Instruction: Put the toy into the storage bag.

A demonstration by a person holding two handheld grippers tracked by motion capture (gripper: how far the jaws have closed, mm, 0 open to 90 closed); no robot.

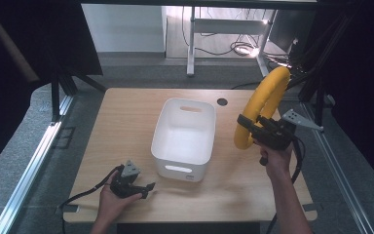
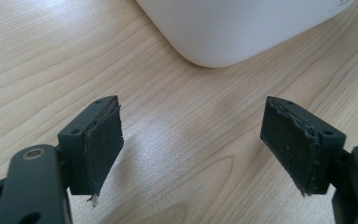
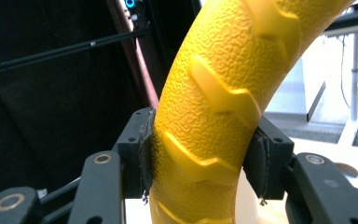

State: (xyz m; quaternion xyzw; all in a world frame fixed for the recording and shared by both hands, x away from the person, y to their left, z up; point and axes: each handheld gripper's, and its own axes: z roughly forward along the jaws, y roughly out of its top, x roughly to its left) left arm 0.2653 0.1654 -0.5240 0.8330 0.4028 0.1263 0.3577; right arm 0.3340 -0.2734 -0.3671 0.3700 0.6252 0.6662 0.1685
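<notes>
A yellow ring [image 1: 262, 105] with a raised tread pattern is held upright in the air over the right part of the wooden table [image 1: 126, 131]. My right gripper [image 1: 246, 124] is shut on its lower arc; in the right gripper view both pads press the yellow ring [image 3: 214, 121] from either side, at my right gripper [image 3: 203, 156]. A white bin [image 1: 184, 138] stands empty in the middle of the table, left of the ring. My left gripper [image 1: 146, 189] rests low near the table's front edge, left of the bin. In the left gripper view my left gripper [image 2: 191, 144] stands open over bare wood, with the white bin [image 2: 233, 28] just ahead.
Dark frame posts [image 1: 56, 97] stand at the left and right of the table. A round cable hole [image 1: 222, 102] is in the tabletop behind the bin. A desk leg and cables [image 1: 243, 48] lie on the floor beyond the table.
</notes>
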